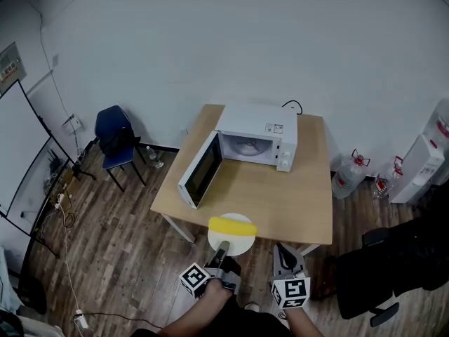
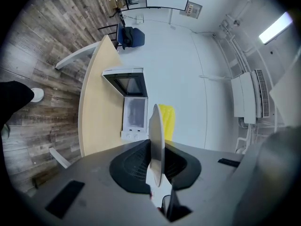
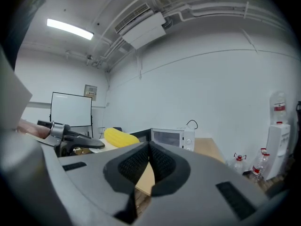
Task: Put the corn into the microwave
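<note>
The left tool [image 2: 156, 160] was pinching the rim of a round white plate [image 1: 236, 244], level, so that the yellow cob of corn [image 1: 233, 225] rode on it rather than being squeezed. Plate and cob hung at the near edge of the light wooden bench [image 1: 295, 202], apparently clear of it. The cob's long axis ran left to right, crosswise to the tool's reach. The white microwave [image 1: 256, 137] stood at the far side, its door [image 1: 200, 170] swung wide to receive the plate. The right tool [image 3: 149, 147] was pressed together, empty.

Ceiling strip light [image 3: 70, 28] shines evenly; fisheye edges warp.
</note>
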A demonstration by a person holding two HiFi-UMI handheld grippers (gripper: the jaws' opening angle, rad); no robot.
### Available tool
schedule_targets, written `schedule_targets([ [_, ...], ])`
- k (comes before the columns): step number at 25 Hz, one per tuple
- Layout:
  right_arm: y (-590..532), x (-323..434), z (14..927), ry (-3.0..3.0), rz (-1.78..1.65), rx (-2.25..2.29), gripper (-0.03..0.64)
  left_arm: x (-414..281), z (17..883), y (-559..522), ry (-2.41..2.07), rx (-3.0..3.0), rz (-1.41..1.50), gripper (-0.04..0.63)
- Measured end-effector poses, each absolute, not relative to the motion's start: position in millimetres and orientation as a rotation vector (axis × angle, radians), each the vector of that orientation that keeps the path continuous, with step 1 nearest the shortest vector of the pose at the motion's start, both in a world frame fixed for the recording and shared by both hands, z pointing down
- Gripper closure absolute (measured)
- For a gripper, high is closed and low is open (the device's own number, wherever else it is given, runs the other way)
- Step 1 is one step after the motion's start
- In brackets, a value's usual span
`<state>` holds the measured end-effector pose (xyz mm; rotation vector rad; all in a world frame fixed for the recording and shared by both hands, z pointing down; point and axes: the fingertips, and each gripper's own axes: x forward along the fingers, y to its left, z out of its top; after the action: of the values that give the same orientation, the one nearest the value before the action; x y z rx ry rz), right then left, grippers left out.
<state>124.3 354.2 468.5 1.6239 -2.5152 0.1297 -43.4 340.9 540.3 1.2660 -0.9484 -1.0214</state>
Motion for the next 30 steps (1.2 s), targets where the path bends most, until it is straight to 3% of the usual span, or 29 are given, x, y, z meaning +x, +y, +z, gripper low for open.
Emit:
schedule_targets([
  [30, 101.5, 81.7, 486.2, -2.333, 0.256, 1.684, 0.557, -73.9, 558.9, 89.8, -0.866, 1.332, -0.87, 0.563],
])
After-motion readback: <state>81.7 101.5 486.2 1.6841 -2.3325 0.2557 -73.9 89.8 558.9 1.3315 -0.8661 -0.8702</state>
